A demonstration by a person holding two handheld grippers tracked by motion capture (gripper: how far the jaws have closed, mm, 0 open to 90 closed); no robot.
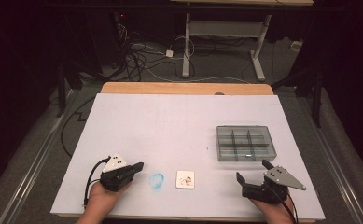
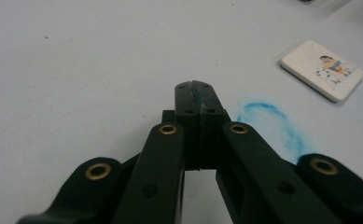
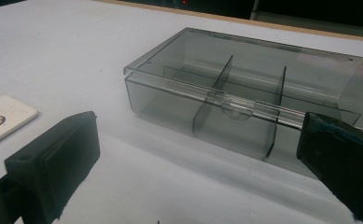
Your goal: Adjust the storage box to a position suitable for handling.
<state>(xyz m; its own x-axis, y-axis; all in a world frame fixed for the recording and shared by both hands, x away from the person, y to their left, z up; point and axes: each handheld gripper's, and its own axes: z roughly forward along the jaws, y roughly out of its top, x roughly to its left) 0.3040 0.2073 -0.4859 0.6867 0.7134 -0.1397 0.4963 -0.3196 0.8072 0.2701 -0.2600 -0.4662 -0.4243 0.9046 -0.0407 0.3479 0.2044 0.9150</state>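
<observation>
The left gripper (image 1: 139,166), jaws pressed together on nothing, points at a blue smudge (image 1: 157,180) just ahead; the white eraser (image 1: 185,179) lies beyond it, its print too small to read. The right gripper (image 1: 252,171), jaws spread and empty, faces the closed smoky box (image 1: 245,143). White table (image 1: 170,121); dark room, cables (image 1: 142,60) behind

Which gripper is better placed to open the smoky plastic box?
Right, most likely. The right gripper has open jaws and points at the closed compartment box just beyond it. The left gripper is shut, across the table by the blue smudge.
</observation>
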